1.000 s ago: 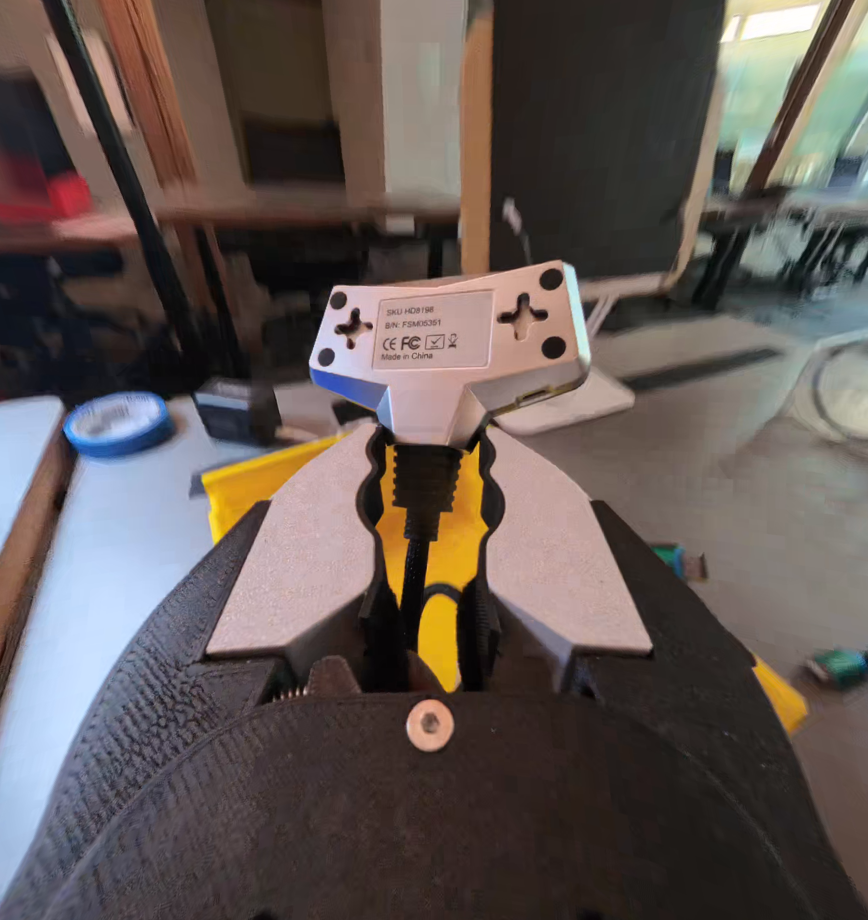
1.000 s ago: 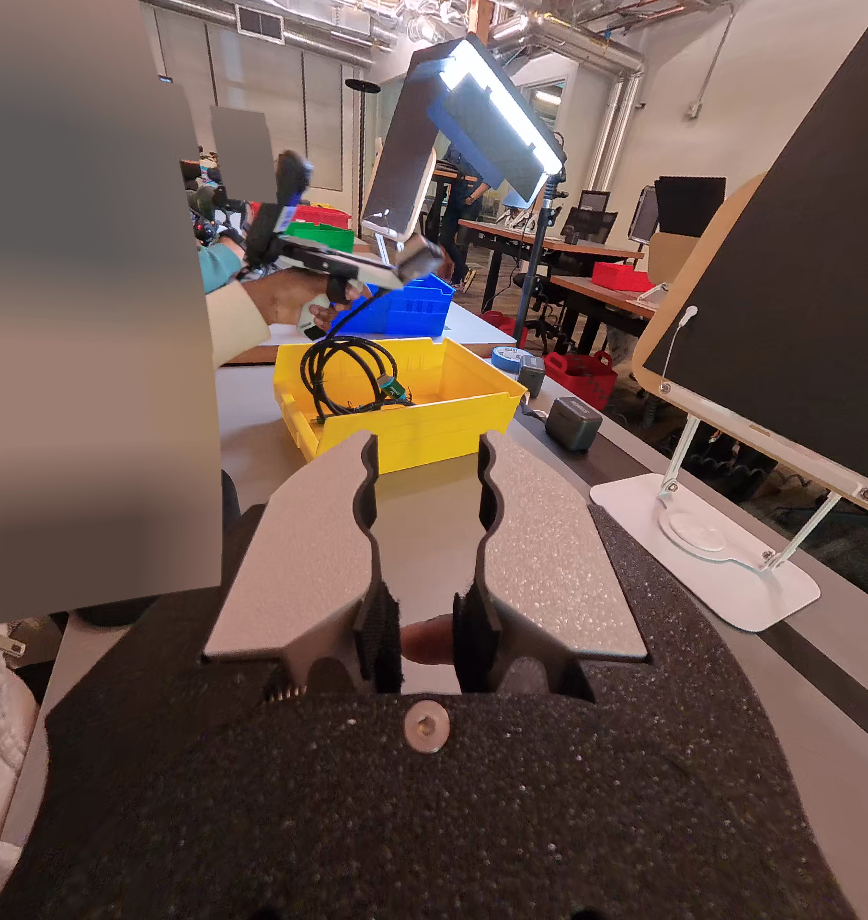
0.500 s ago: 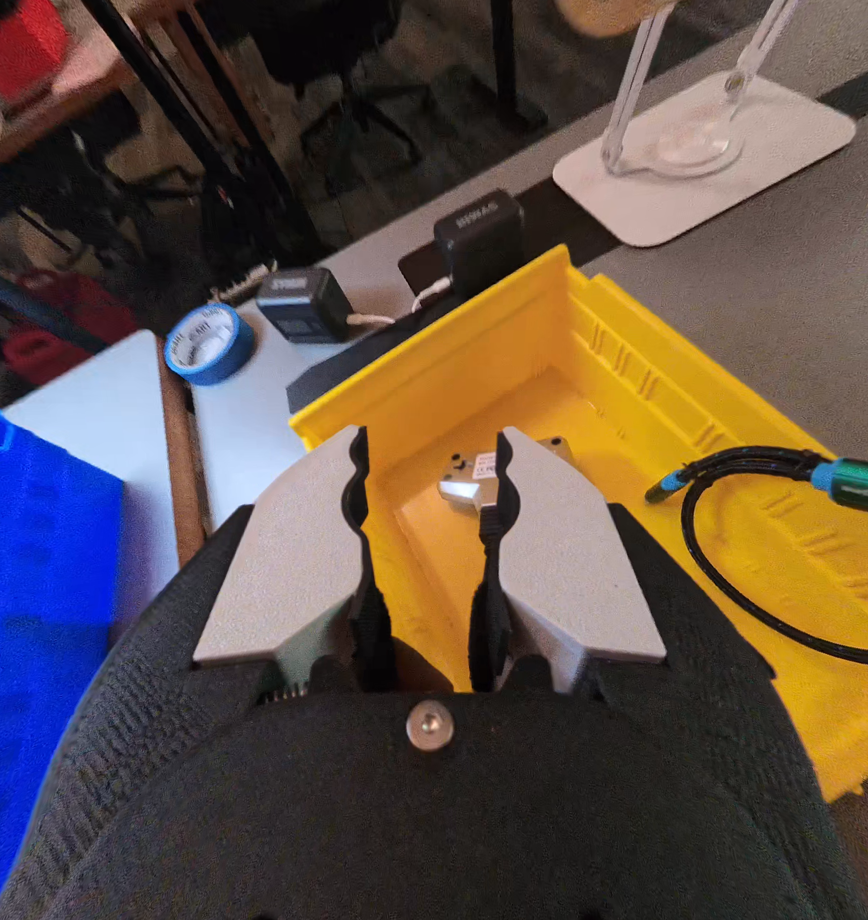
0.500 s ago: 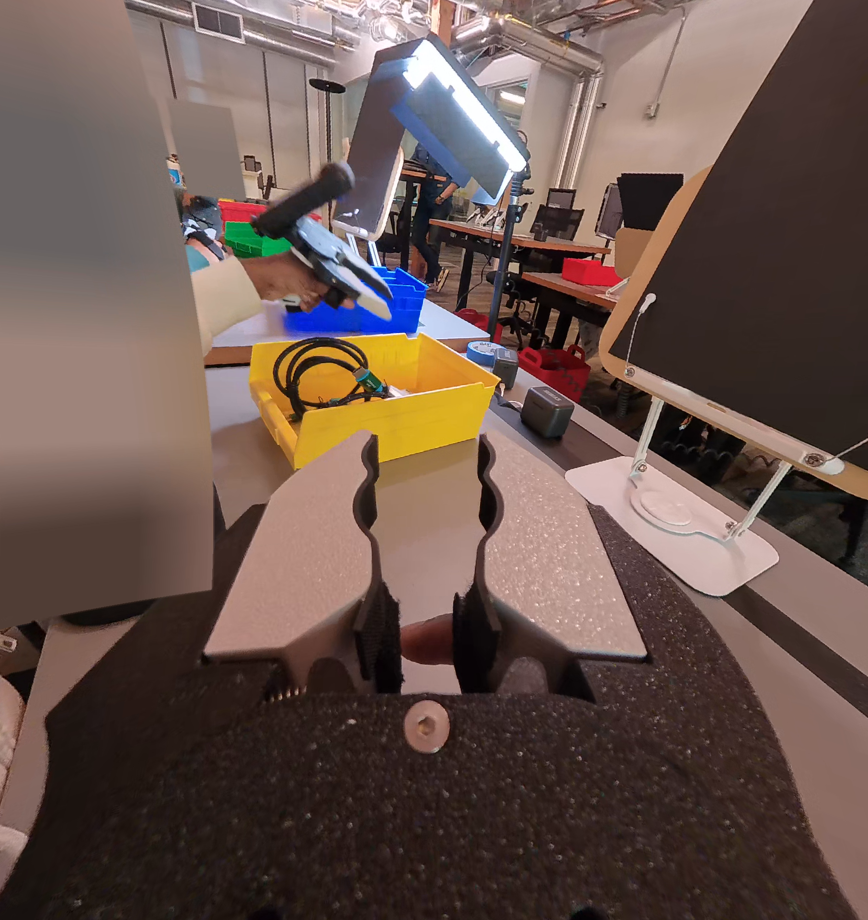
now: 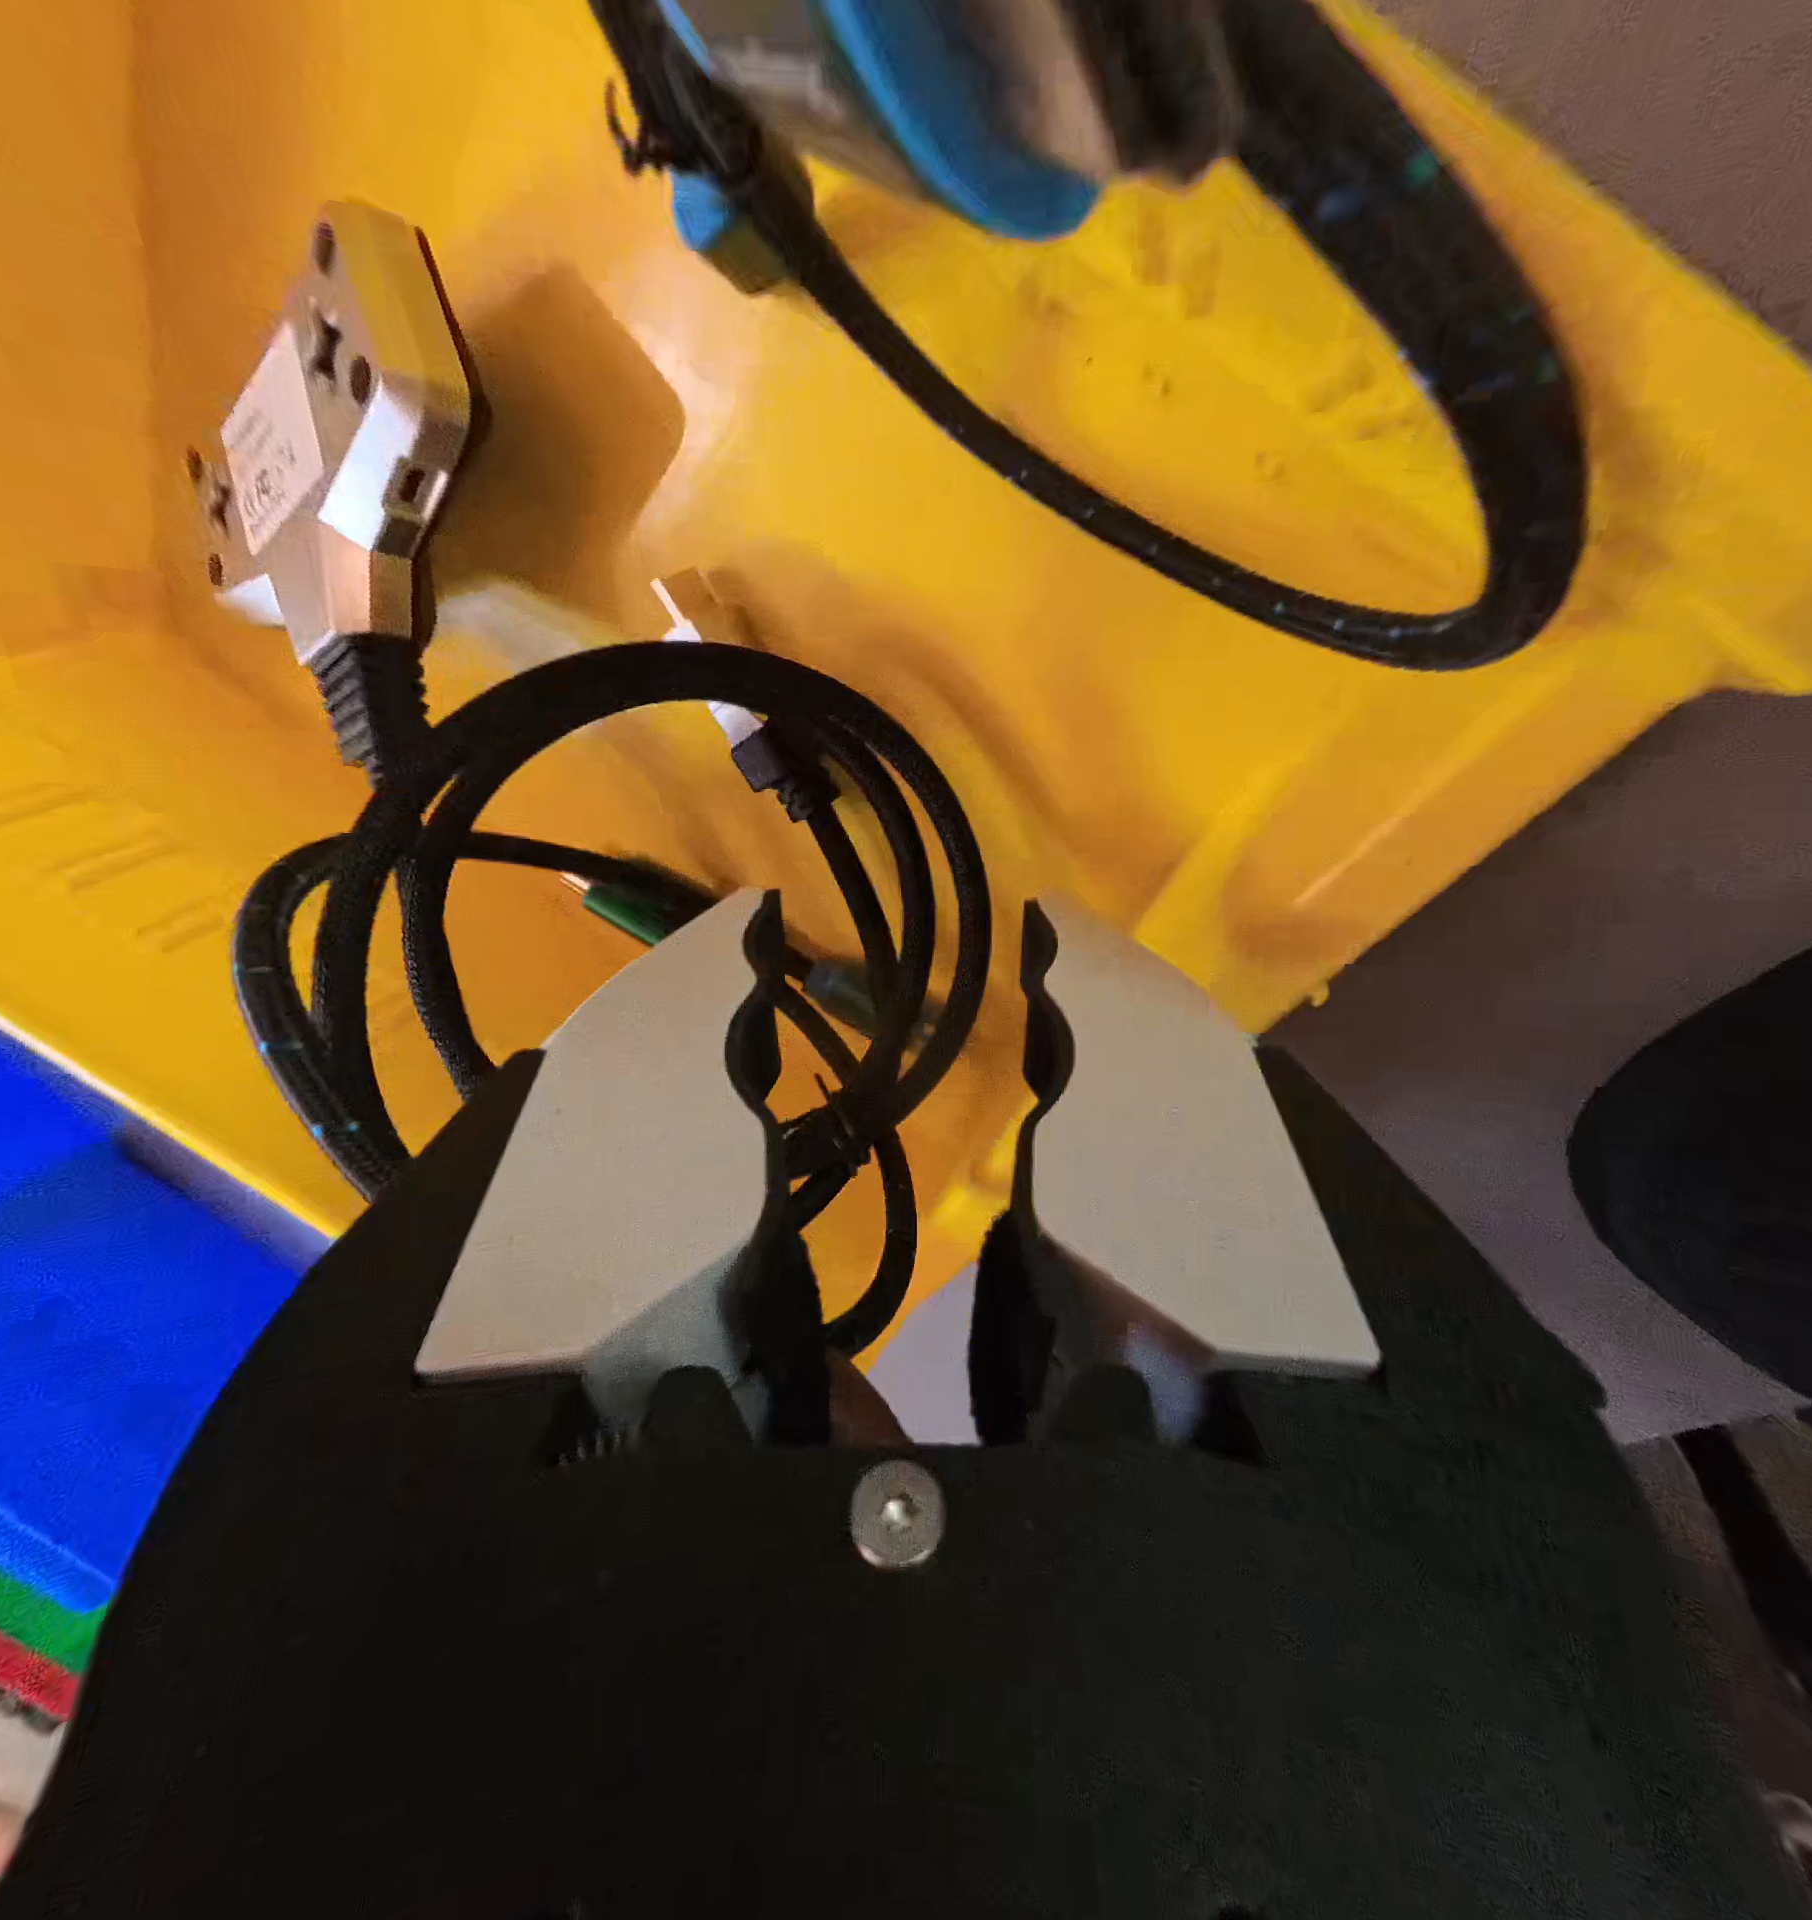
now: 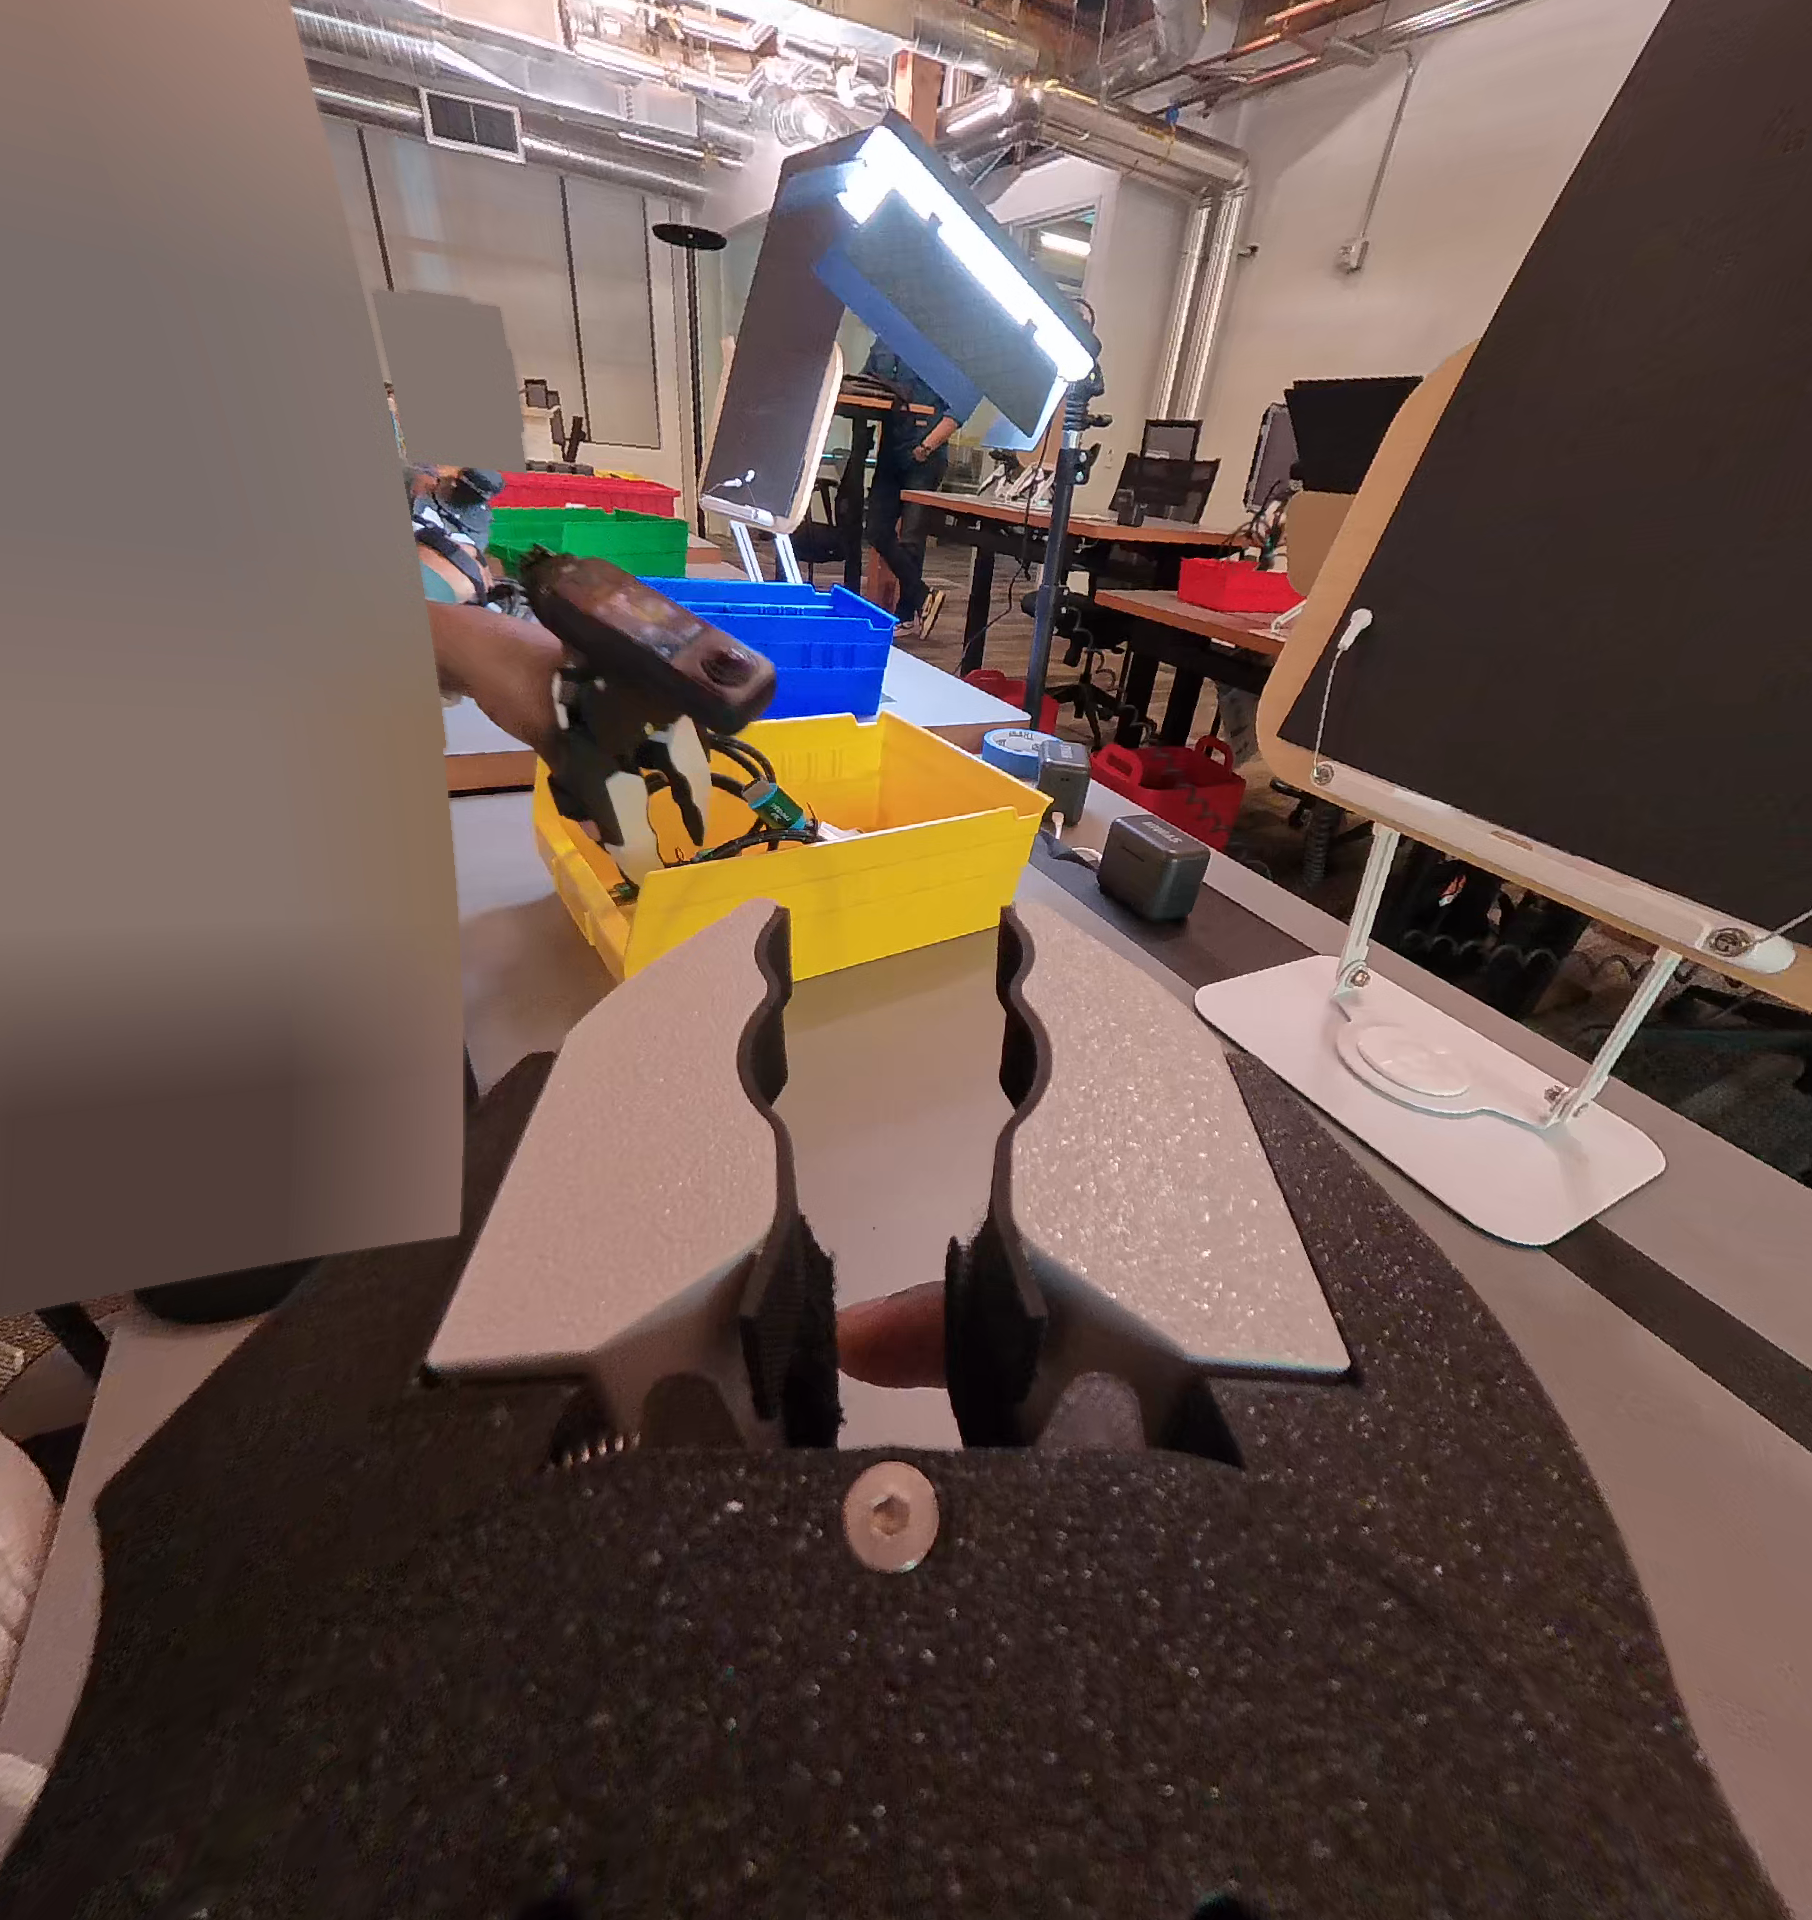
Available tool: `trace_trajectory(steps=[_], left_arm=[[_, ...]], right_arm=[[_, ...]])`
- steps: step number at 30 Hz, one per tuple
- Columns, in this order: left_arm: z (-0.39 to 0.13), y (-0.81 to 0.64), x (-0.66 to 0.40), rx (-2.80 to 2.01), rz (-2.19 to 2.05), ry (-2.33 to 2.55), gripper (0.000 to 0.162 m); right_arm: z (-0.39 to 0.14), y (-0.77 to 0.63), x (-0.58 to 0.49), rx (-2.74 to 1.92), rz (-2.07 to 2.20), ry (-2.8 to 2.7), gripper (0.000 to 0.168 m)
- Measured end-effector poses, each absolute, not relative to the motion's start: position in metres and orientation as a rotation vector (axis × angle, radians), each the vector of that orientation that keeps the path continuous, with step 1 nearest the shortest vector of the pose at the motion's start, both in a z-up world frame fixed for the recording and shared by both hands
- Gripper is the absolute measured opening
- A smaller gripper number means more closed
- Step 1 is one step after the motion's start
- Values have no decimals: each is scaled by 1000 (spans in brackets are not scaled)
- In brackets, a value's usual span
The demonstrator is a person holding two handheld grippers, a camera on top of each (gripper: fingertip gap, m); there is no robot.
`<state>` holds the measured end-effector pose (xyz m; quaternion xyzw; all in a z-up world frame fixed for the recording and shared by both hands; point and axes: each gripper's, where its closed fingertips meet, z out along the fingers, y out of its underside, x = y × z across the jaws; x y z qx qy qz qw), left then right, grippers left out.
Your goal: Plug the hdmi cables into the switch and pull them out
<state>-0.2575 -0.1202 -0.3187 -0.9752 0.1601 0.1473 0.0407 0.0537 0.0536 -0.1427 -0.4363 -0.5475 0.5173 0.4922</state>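
With switch (image 5: 336, 457) lying unplugged at the yellow bin's (image 5: 1141, 644) upper left, both wide, empty claws, left gripper (image 5: 894, 940) and right gripper (image 6: 886, 940), seemingly needed a cable plug next.

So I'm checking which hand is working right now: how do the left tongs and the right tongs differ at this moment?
The left tongs reach down into the yellow bin, over the coiled black cables near the silver switch; the right tongs hover over bare table, short of the bin. The left tongs point steeply downward, the right tongs roughly level. Both are open and hold nothing.
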Motion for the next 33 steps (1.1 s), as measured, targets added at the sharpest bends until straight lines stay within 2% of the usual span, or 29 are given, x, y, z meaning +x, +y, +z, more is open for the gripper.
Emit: trace_trajectory(steps=[1,5,12,17,23,27,33], left_arm=[[-321,-123,-264,-3036,486,468,45],[-328,-136,-279,-3159,648,496,46],[-335,-143,-290,-3099,722,603,48],[-352,-154,-290,-3069,520,567,21],[-349,-153,-291,-3051,407,649,14],[-313,-122,-273,-2824,294,563,10],[-207,-76,-264,-2339,82,299,8]], right_arm=[[-142,53,55,-1056,1254,-1328,38],[-137,55,62,-1044,1244,-1308,38],[-135,60,73,-1054,1248,-1270,37],[-132,61,78,-1051,1235,-1260,36],[-129,62,81,-1052,1219,-1250,36],[-130,62,81,-1060,1212,-1247,36],[-126,61,80,-1052,1213,-1252,35]])
